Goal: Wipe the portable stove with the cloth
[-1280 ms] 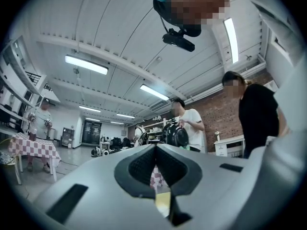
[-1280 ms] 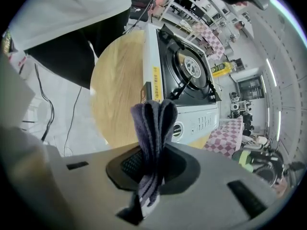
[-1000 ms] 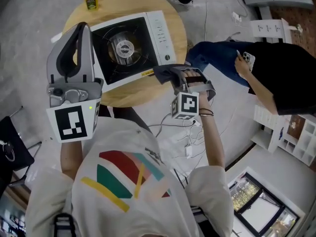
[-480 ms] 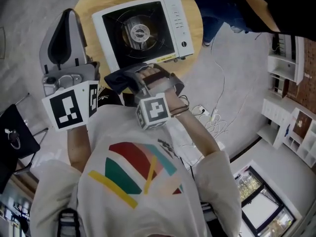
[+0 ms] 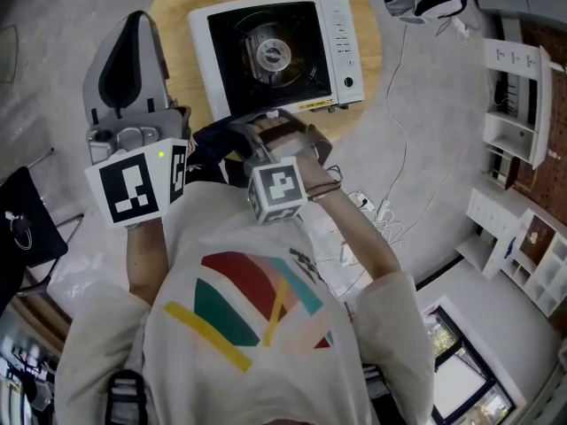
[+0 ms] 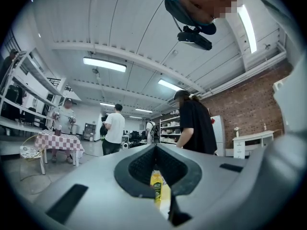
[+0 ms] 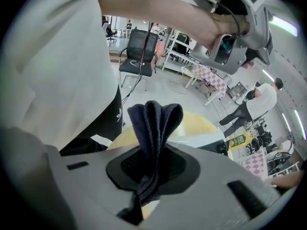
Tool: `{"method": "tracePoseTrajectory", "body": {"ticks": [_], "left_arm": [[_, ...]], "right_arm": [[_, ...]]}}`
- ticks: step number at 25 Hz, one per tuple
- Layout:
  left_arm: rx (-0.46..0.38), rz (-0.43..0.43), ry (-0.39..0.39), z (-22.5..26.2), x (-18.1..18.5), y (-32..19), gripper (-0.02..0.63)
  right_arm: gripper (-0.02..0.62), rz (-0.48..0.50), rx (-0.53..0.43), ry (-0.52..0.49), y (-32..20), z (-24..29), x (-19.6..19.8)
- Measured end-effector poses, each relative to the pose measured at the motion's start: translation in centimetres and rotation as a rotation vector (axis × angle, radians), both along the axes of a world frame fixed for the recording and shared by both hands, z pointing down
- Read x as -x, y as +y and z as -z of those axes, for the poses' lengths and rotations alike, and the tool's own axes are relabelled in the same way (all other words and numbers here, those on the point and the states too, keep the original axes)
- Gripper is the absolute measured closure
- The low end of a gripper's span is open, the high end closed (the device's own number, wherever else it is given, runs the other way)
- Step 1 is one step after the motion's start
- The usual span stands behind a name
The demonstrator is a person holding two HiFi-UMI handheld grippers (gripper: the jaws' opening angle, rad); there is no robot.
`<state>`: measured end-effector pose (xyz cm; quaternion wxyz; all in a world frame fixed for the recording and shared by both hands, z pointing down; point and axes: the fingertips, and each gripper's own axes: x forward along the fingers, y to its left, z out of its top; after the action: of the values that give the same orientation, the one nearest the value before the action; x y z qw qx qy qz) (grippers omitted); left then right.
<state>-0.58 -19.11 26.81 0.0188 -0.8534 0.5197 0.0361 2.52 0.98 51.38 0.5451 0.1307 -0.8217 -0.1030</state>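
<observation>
White, black-topped portable stove [image 5: 279,53] sits on the wooden table [image 5: 173,16]; dark cloth [image 7: 153,123] bunched in right tongs [image 7: 152,164].

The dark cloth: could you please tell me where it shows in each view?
Head view: cloth at the table's near edge, in the right gripper.
Left gripper view: not in it.
Right gripper view: cloth centred, clamped between the jaws.
Shared landmark: yellow bottle, both gripper views.

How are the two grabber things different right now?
The right gripper pinches the dark cloth; the left gripper has its jaws together on nothing. In the head view, the right gripper is at the stove's near edge; the left gripper is held off to the stove's left. Both are grey and carry a black-and-white marker cube.
</observation>
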Motion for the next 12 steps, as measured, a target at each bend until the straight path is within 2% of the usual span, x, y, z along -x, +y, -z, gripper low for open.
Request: {"method": "tracePoseTrajectory", "body": {"ticks": [6, 12], "left_arm": [[-0.004, -0.009, 0.004, 0.3, -0.2, 0.2, 0.601], [-0.012, -0.034, 0.003, 0.5, -1.3, 0.4, 0.601]], "right_arm": [[0.563, -0.003, -0.009, 0.03, 0.1, 0.1, -1.3], [0.563, -0.017, -0.02, 0.109, 0.0, -0.1, -5.3]]}}
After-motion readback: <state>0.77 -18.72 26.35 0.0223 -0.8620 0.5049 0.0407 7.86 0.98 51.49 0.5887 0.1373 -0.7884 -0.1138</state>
